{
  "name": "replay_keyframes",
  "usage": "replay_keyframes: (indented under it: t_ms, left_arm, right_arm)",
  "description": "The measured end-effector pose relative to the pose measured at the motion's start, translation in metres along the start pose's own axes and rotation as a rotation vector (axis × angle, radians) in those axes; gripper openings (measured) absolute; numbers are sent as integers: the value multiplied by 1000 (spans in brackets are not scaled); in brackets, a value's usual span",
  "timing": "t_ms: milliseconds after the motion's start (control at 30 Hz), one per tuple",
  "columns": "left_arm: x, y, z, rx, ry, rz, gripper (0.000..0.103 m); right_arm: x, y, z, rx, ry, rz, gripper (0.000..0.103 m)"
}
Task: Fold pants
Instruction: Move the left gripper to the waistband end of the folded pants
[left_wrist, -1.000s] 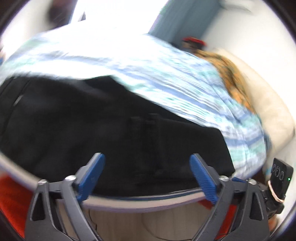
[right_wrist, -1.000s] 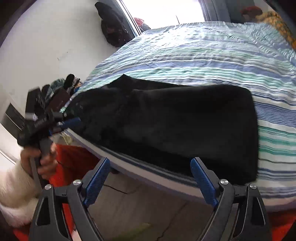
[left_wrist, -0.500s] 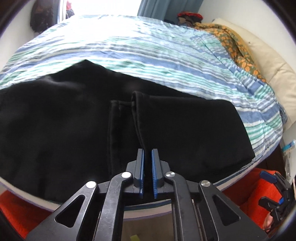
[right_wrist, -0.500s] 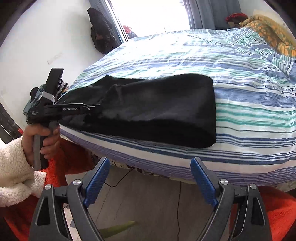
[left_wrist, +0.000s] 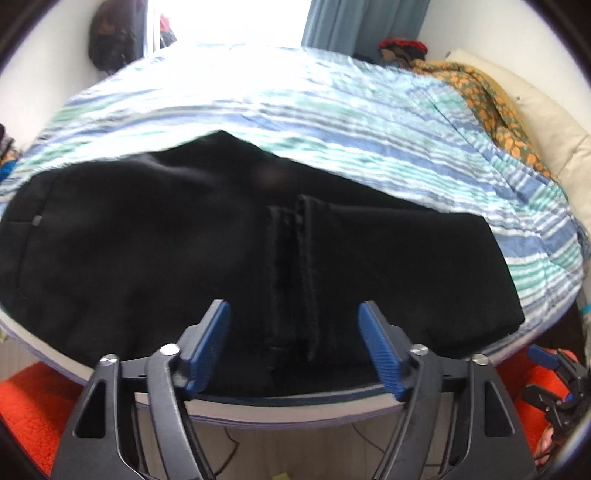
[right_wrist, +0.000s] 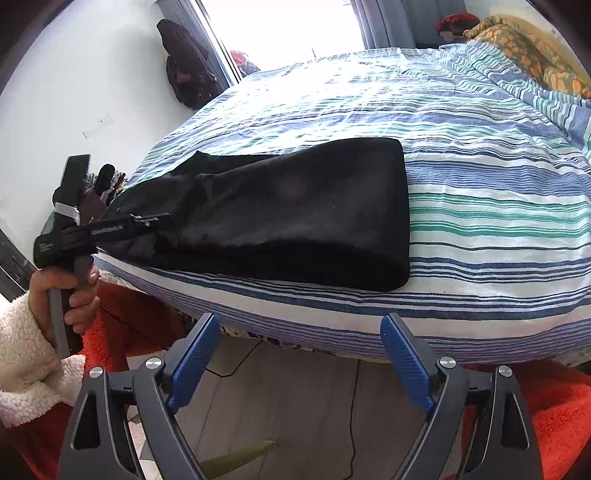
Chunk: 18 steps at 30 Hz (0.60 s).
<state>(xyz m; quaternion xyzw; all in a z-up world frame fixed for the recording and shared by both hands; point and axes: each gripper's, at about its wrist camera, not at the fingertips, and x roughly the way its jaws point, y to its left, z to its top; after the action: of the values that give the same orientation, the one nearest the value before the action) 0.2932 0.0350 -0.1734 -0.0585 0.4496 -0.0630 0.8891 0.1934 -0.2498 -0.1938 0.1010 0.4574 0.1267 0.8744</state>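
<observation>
The black folded cloth pants (left_wrist: 221, 251) lie flat along the near edge of the bed with the blue, green and white striped cover (right_wrist: 480, 166), their long axis running left to right along that edge; the leg hems sit as two dark vertical ridges directly ahead of the left gripper (left_wrist: 293, 328), just beyond its blue pads, so this gripper is the nearer one to the cloth; its jaws stand wide apart and hold nothing, the hems lying between the lines of the two fingers but, as far as I can tell, not touched by them. The right gripper (right_wrist: 299, 350) hangs off the bed's edge over the pale wooden floor (right_wrist: 314, 398), well apart from the folded end of the pants on the right; its jaws too are wide open and empty. My judgement is that the next fold turns on the hems, straight ahead of the left jaws. An orange patterned blanket (left_wrist: 491, 96) and a cream pillow (left_wrist: 546, 114) lie at the head of the bed; a bright window (right_wrist: 280, 29) and blue-grey curtain (left_wrist: 351, 22) stand behind; a red-orange rug (right_wrist: 546, 413) covers the floor beside the bed.
</observation>
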Motion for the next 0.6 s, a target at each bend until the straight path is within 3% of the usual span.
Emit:
replay_keyframes:
  t_ms: [600]
  left_arm:
    - [-8,28,0,-62,-12,14,77]
  right_arm:
    - [-3,7,7,-16,-59,-50,88]
